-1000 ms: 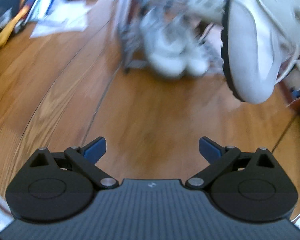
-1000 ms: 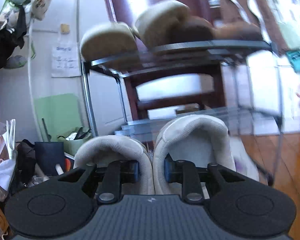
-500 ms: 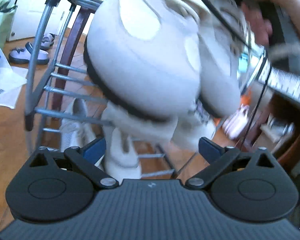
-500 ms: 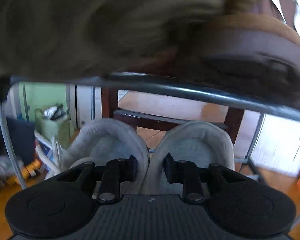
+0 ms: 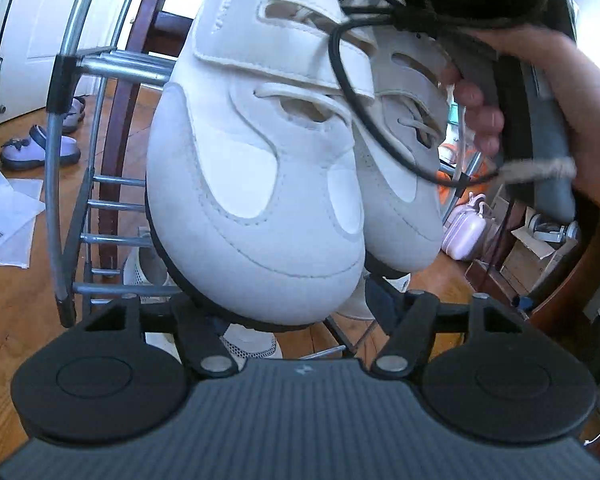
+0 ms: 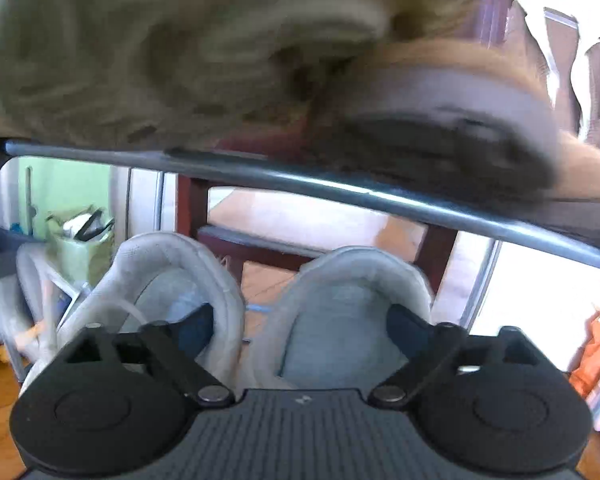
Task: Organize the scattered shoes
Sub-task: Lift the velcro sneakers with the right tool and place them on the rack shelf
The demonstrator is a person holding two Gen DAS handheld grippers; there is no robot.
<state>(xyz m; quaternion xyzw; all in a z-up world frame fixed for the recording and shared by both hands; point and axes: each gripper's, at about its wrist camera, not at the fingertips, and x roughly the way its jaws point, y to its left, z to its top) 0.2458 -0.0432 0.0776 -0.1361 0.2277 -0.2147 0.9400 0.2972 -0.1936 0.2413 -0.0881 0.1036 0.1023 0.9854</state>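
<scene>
My white shoes (image 5: 256, 184) have black soles and pale cream panels. The rack (image 5: 100, 68) is silver-grey with black joints; the floor (image 5: 16, 300) is orange-brown wood. Lilac clogs (image 5: 36, 148) with dark soles sit behind. A black cord (image 5: 364, 120) crosses the shoes. My left hand-held gripper (image 5: 300, 300) is black, ribbed grey.

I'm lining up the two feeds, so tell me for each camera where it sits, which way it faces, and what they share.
Left wrist: sits on the left tongs, facing the toes of the white sneakers on the metal shoe rack; the jaws are closing around a toe; a bare hand shows at right.
Right wrist: sits on the right tongs, facing the sneakers' heels under a rack rail; the jaws are opening, pads inside the collars; no hand shows.
Shared: the same sneaker pair and rack, seen from opposite ends.
</scene>
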